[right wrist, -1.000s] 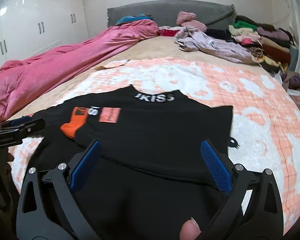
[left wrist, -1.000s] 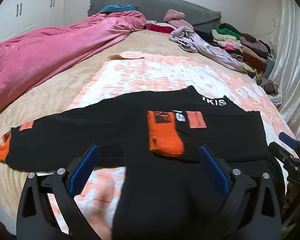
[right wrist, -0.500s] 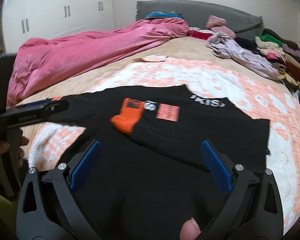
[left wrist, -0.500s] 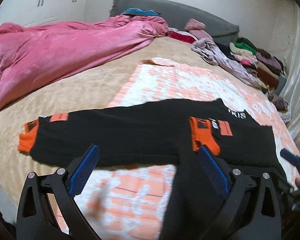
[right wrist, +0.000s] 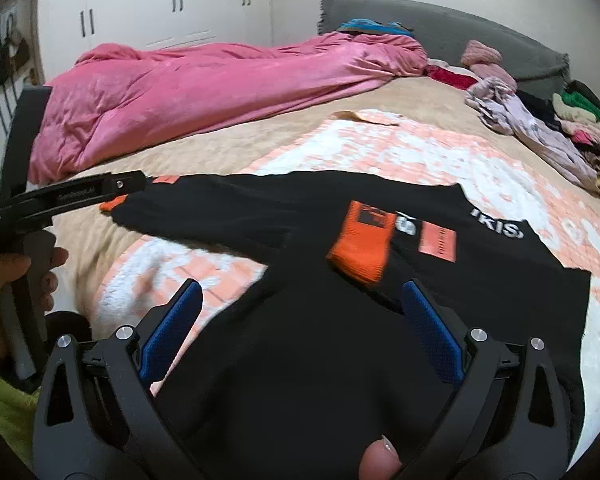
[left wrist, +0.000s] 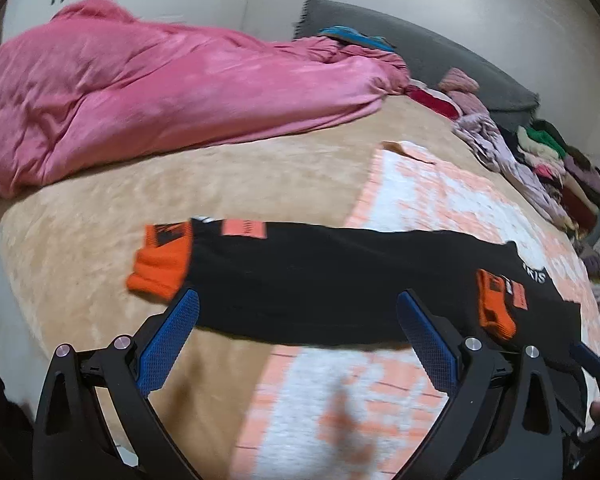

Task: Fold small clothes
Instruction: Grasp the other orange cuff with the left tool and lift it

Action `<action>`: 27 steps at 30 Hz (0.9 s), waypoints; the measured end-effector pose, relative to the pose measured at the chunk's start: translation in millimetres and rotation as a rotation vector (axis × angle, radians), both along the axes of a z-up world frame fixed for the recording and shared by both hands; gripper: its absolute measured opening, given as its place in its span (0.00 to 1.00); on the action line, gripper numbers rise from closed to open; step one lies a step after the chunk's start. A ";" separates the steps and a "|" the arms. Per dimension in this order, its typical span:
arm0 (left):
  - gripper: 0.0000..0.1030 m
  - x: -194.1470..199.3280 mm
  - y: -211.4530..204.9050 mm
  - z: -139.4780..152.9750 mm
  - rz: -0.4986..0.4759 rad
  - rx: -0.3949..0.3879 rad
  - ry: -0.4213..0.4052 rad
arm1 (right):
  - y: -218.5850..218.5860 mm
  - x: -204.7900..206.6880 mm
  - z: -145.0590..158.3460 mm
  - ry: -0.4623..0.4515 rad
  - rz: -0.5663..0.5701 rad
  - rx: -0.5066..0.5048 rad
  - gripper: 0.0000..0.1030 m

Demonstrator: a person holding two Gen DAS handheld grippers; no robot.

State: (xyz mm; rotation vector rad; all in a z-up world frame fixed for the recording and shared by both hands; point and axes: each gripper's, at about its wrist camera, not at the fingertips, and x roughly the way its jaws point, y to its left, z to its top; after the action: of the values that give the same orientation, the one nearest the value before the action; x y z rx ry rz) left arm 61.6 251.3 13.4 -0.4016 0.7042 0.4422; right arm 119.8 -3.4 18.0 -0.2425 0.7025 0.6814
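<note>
On a bed (left wrist: pixel 100 208), the left gripper (left wrist: pixel 296 336), fingers spread and empty, hovers near the outstretched left sleeve (left wrist: pixel 284 276) of a black sweater (right wrist: pixel 340 320) with an orange cuff (left wrist: pixel 160 264). The right sleeve (right wrist: pixel 364 240) already lies folded across the chest, beyond the right gripper (right wrist: pixel 302 324), also spread and empty. The second sleeve fold appears in hand; next, likely, pinching that cuff and carrying it inward.
</note>
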 end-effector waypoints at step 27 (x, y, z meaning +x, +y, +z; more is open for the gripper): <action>0.46 -25.1 101.2 -63.9 0.285 -0.310 -0.130 | 59.7 -10.8 -19.9 0.002 0.074 -0.097 0.91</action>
State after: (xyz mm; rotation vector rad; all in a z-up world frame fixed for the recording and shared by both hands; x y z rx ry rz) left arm 36.5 352.5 -50.5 -0.8226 0.5912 0.5716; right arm 109.0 56.3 -1.9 -0.3583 0.7323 0.7185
